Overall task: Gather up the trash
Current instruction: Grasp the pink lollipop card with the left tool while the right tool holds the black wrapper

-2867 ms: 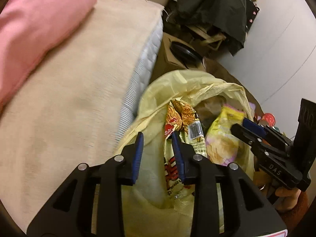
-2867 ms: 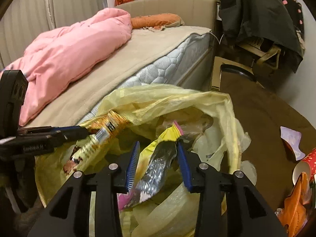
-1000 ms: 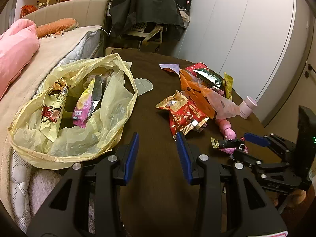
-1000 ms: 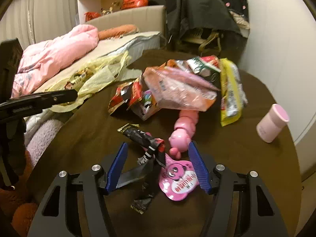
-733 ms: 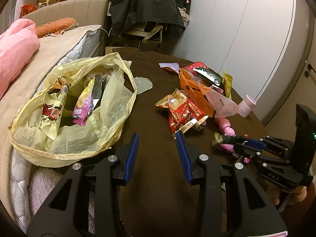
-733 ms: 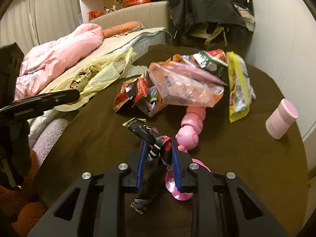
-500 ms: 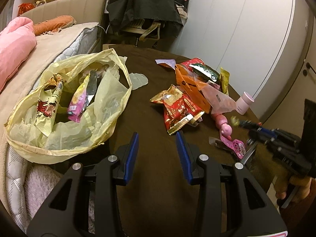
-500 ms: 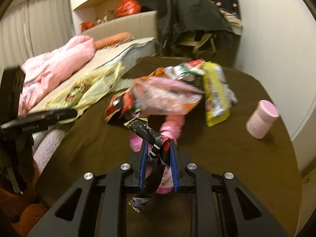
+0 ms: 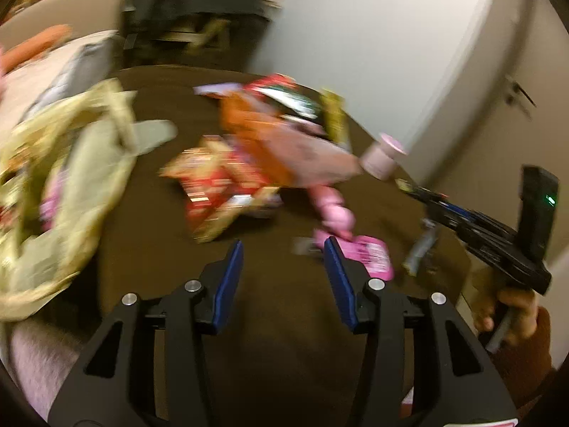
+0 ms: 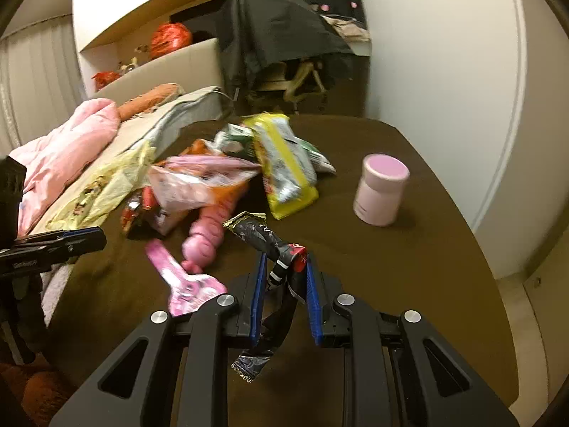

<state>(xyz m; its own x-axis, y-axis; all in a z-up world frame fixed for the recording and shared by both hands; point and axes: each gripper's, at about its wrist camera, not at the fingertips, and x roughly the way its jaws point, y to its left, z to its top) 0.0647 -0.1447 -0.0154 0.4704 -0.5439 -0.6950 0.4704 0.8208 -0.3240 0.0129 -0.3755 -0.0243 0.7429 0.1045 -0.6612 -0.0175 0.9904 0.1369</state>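
Note:
My right gripper (image 10: 284, 267) is shut on a black crumpled wrapper (image 10: 270, 245) and holds it above the brown table (image 10: 409, 267). It also shows at the right of the blurred left wrist view (image 9: 432, 206). My left gripper (image 9: 283, 249) is open and empty over the table, just short of a pink flat packet (image 9: 370, 256). A pile of wrappers lies mid-table: a red one (image 9: 213, 185), an orange one (image 9: 256, 124) and a yellow one (image 10: 284, 174). The yellow trash bag (image 9: 67, 178) lies open at the table's left edge.
A pink lidded jar (image 10: 380, 188) stands at the right of the table. A pink toy (image 10: 206, 235) lies beside the wrappers. A bed with a pink duvet (image 10: 60, 146) is at the left, a chair draped in black (image 10: 277, 32) behind.
My right gripper closed on the black wrapper and lifted it off the table. My left gripper swung right, away from the bag toward the pile and pink packet.

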